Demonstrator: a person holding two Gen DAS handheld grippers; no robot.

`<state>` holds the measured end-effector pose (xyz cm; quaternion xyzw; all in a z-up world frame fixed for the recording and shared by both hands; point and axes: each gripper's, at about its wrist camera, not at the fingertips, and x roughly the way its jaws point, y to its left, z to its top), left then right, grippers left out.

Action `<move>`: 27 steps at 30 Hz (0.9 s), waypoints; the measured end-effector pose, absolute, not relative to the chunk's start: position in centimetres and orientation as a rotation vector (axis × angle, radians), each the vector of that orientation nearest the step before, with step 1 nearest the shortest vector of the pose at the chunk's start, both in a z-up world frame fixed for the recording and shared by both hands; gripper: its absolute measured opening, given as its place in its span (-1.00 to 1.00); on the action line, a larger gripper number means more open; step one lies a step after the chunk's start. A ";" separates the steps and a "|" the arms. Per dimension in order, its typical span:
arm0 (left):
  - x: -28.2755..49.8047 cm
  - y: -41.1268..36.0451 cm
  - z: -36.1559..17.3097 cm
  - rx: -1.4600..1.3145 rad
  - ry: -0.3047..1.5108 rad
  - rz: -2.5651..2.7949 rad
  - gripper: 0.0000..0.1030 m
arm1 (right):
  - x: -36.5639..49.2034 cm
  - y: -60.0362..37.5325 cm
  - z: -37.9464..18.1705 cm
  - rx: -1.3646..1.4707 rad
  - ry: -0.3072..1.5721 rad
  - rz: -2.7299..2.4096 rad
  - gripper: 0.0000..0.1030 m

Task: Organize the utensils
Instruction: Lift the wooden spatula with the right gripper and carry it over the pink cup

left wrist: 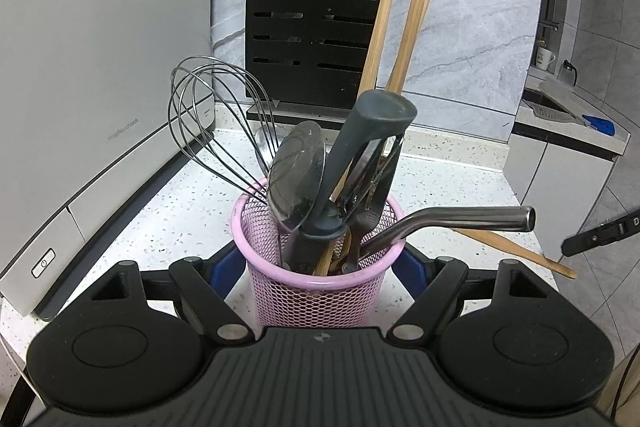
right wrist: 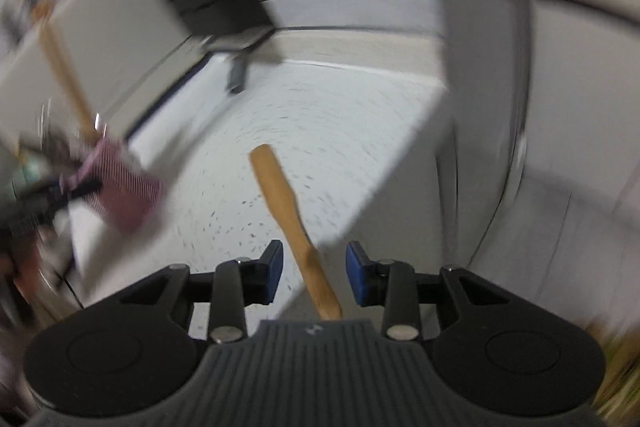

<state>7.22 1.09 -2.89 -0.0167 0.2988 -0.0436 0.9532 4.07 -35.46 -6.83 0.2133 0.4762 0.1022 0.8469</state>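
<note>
One utensil left out: most stand in the holder already.
Tabletop (left wrist: 192,211): you have only the wooden spatula (right wrist: 294,227) lying loose, near its edge.
Pink mesh holder (left wrist: 316,291): your left gripper (left wrist: 325,269) clamps its sides; whisk (left wrist: 216,119), ladle (left wrist: 298,175), chopsticks (left wrist: 416,27) and metal straw (left wrist: 460,221) are inside.
Right gripper (right wrist: 314,273): spread, straddling the spatula handle without pinching it; you have yet to grasp it.
</note>
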 end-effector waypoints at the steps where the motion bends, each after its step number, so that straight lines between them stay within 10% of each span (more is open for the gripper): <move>1: 7.2 1.1 -2.9 -0.034 0.607 -0.088 0.78 | 3.6 -36.1 -7.4 0.521 1.006 0.204 -0.34; 15: 7.3 1.1 -3.0 -0.029 0.612 -0.088 0.79 | 0.8 -39.8 -12.8 1.024 0.977 0.231 -0.29; 19: 7.4 1.0 -3.1 -0.030 0.611 -0.089 0.79 | 1.2 -39.6 -13.1 1.043 0.985 0.254 -0.79; 27: 7.3 1.1 -3.1 -0.011 0.608 -0.100 0.87 | 1.9 -39.5 -9.4 0.897 0.906 0.281 -0.98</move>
